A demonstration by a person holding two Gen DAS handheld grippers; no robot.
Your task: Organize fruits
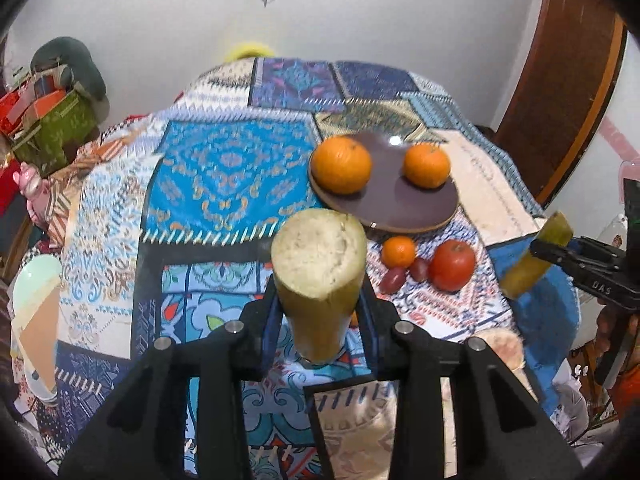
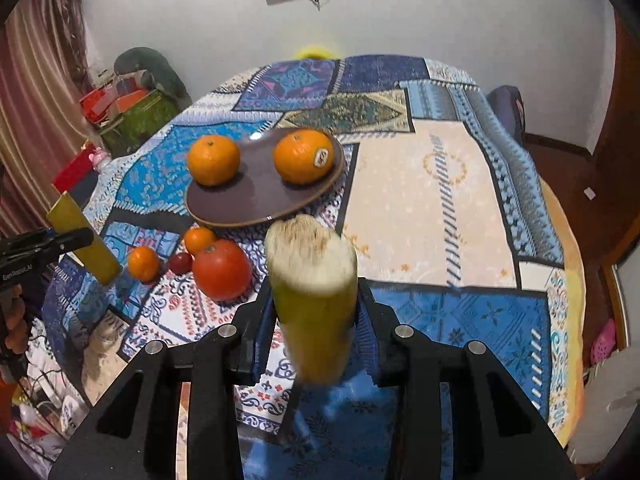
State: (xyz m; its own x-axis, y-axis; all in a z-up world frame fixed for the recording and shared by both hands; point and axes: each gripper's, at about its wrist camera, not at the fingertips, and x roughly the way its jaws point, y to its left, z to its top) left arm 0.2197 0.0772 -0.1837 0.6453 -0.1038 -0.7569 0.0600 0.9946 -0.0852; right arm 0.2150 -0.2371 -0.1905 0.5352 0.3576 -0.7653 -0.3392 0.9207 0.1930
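Both tools hold cut stalks above the bench.
Left tool pinches one stalk; right tool pinches another stalk. Two oranges sit on the plate; a tomato and small fruits lie beside it on the bench.

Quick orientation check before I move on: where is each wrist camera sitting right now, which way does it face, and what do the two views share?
Left wrist: rides the left gripper, facing across the quilted table; its fingers clamp a cane piece; the right gripper shows at the right edge.
Right wrist: rides the right gripper, same heading; its fingers clamp another cane piece; the left gripper shows at the left edge.
Shared: brown plate with two oranges, red apple.
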